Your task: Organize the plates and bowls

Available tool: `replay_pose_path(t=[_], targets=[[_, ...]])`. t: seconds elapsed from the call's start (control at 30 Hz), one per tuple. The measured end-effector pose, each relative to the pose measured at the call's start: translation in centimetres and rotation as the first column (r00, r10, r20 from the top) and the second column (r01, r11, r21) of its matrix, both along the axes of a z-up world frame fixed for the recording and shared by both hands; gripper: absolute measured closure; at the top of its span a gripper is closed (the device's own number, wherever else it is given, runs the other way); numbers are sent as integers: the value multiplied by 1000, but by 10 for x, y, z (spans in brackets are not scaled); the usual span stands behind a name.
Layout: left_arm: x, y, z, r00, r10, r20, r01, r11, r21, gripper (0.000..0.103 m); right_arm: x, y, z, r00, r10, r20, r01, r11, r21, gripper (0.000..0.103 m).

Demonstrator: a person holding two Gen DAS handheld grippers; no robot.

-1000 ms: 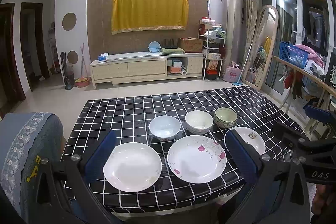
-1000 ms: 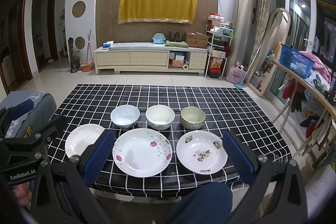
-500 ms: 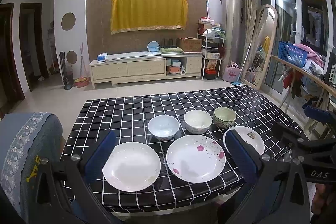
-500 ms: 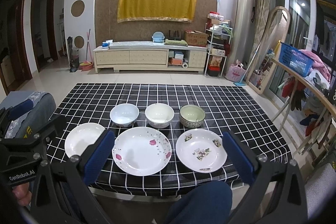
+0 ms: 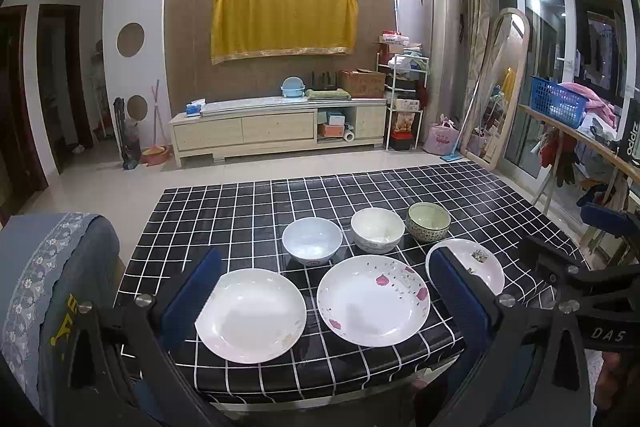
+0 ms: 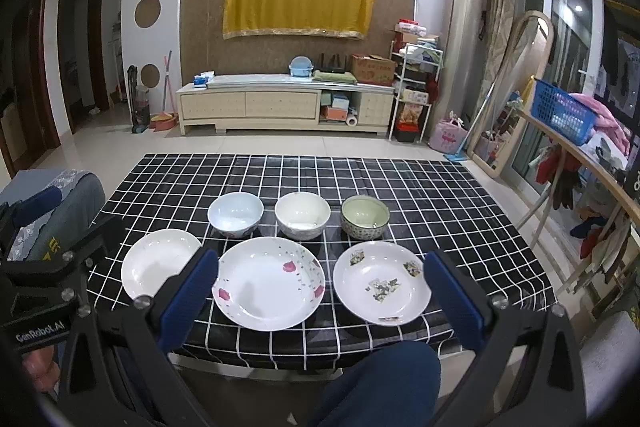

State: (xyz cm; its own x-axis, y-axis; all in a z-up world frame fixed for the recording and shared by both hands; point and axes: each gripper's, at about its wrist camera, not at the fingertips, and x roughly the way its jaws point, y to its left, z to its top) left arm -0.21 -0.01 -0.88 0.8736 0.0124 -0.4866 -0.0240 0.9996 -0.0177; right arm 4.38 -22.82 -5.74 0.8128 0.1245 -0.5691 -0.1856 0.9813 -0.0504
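Note:
Three plates lie in a row near the table's front edge: a plain white plate (image 5: pixel 251 315) (image 6: pixel 158 263), a pink-flowered plate (image 5: pixel 373 299) (image 6: pixel 269 287) and a plate with leaf prints (image 5: pixel 478 265) (image 6: pixel 380 282). Behind them stand a pale blue bowl (image 5: pixel 312 240) (image 6: pixel 235 214), a cream bowl (image 5: pixel 377 229) (image 6: pixel 302 215) and a green bowl (image 5: pixel 428 221) (image 6: pixel 365 217). My left gripper (image 5: pixel 324 291) is open, held above and in front of the plates. My right gripper (image 6: pixel 320 291) is open too, nothing between its blue pads.
The table (image 6: pixel 400 187) wears a black cloth with a white grid; its far half is bare. A cushioned chair back (image 5: pixel 52 267) stands at the left. A person's knee (image 6: pixel 380 379) shows below the front edge. A wooden rail with a blue basket (image 6: pixel 564 113) runs along the right.
Both views have drifted very slightly; the dishes and both grippers stay as they were.

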Motion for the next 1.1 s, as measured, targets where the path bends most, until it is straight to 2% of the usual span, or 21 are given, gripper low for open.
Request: replay_pose_path(t=[0.17,0.37,0.57,0.7,0.83,0.9,1.0,1.07,1.1], targets=[[2,0,-1,1000,2,-2,-2,1000,15,0,4,-2,-2,1000,5,-6,-5,1000,7,0],[11,22,2,1000,29,-11,-28,1000,13,0,15,-2,0,999,-8,40,8,1000,1,0],[29,62,2,994,99,-47,-99,995,15,0,44,13,-4,997,61,36,-63,996,59,0],[40,86,-7,985,141,-95,-141,990,4,0,73,41,-17,992,128,-19,-127,990,59,0],[46,111,-25,973,189,-133,-191,982,-3,0,94,72,-34,969,233,-79,-225,969,106,0],[50,122,-36,965,205,-166,-209,978,-5,0,105,95,-46,947,294,-132,-281,953,109,0],[60,141,-60,948,218,-233,-234,971,-46,0,116,123,-63,911,368,-185,-354,929,104,0],[66,153,-76,928,248,-279,-272,961,-50,0,120,138,-74,898,386,-210,-380,922,69,0],[69,160,-85,910,290,-296,-313,949,-33,0,123,147,-81,895,387,-222,-388,921,39,0]])
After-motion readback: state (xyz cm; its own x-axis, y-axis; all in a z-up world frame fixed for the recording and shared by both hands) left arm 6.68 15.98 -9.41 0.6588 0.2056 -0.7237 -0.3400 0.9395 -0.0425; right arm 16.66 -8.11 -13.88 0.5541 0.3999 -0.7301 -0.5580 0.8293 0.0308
